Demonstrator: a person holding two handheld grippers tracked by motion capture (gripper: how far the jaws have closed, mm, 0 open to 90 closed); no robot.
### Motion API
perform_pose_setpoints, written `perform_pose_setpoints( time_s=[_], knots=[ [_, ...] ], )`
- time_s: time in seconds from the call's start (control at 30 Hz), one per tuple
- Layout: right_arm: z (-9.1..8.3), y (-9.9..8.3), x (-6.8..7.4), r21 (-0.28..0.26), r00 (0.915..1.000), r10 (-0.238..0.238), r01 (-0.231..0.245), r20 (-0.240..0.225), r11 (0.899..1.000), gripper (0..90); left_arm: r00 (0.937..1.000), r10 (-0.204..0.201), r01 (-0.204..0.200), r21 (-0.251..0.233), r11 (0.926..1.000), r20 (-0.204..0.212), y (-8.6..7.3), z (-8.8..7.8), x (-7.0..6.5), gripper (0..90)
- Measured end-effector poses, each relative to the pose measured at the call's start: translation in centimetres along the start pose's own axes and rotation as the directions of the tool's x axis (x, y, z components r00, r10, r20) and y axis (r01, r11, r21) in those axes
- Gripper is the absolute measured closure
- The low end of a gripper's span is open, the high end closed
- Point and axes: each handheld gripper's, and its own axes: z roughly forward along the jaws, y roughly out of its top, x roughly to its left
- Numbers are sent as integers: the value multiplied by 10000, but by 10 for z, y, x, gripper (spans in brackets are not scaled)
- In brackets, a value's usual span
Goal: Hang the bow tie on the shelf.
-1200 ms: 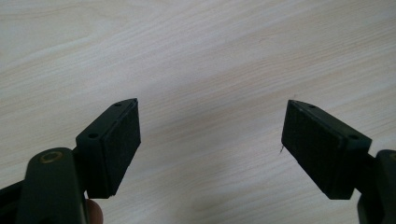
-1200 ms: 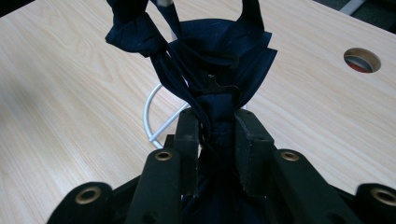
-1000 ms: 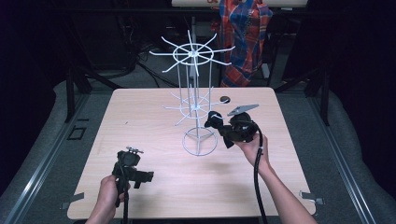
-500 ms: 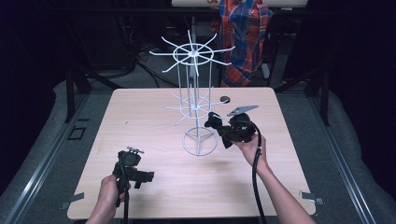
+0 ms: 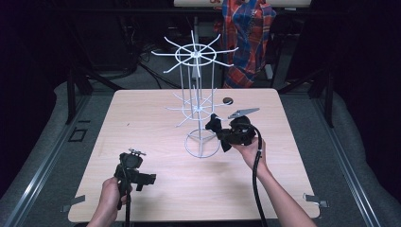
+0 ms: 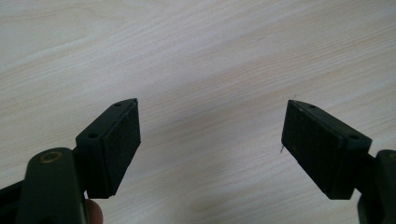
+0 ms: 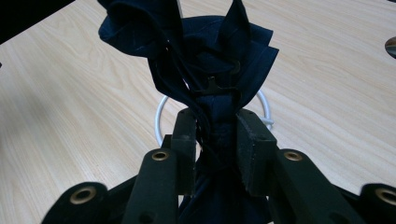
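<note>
Right gripper view has the right gripper [image 7: 217,154] clamped on a bunched navy cloth [image 7: 205,56], held beside the white wire rack [image 5: 196,101], probably for hanging. The left gripper [image 6: 210,149] gapes empty, well short of the rack

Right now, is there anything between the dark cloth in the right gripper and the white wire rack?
Nothing visible blocks it. The right gripper holds the dark cloth beside the white wire rack, near its base ring. The small dark disc lies behind them on the table, off to the side.
</note>
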Motion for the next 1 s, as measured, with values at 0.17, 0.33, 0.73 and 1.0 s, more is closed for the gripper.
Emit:
perform_pose_setpoints(
  time_s=[0.17, 0.33, 0.73, 1.0],
  knots=[
    [1, 0, 2, 87, 9999, 131, -131, -15, 9999, 673, 10000, -2, 2, -16, 10000, 13, 0, -1, 1, 197],
    [2, 1, 4, 299, 10000, 5, -3, -69, 9996, 639, 10000, -39, 39, 8, 10000, 39, 0, 0, 1, 198],
    [-2, -1, 2, 571, 9996, 173, -161, -217, 9982, 442, 10000, -49, 49, 27, 10000, 75, 0, -1, 1, 199],
    [-17, -1, 3, 1037, 9997, 255, -247, -59, 9943, 285, 10000, -42, 42, -2, 10000, 70, -1, -1, 1, 199]
  ],
)
